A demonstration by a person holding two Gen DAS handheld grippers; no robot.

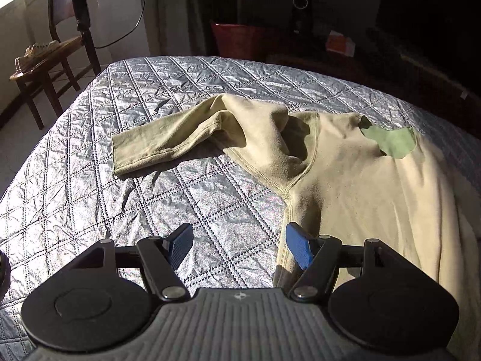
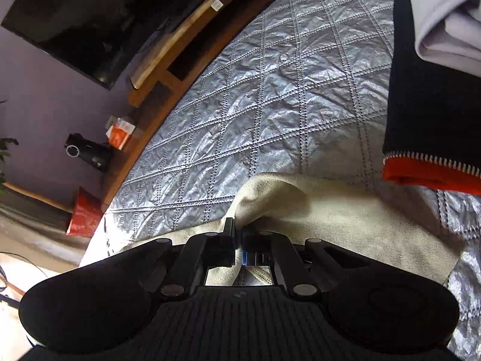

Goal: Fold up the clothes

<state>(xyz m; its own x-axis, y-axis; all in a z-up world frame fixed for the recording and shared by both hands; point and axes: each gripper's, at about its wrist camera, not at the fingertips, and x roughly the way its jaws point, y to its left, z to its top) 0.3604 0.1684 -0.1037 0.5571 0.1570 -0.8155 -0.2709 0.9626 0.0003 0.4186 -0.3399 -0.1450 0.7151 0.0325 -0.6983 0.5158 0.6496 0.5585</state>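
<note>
A cream long-sleeved fleece top lies spread on the silver quilted bedspread, its left sleeve stretched out to the left and its green-lined collar at the far side. My left gripper hovers open just in front of the top's near side seam, with its right blue pad at the edge of the cloth. In the right wrist view my right gripper is shut on a raised fold of the same cream top.
A wooden chair with shoes stands off the bed's far left corner, beside a fan stand. A red basket and a dark wooden TV unit sit beyond the bed. A folded black-and-orange zipped garment lies on the bedspread to the right.
</note>
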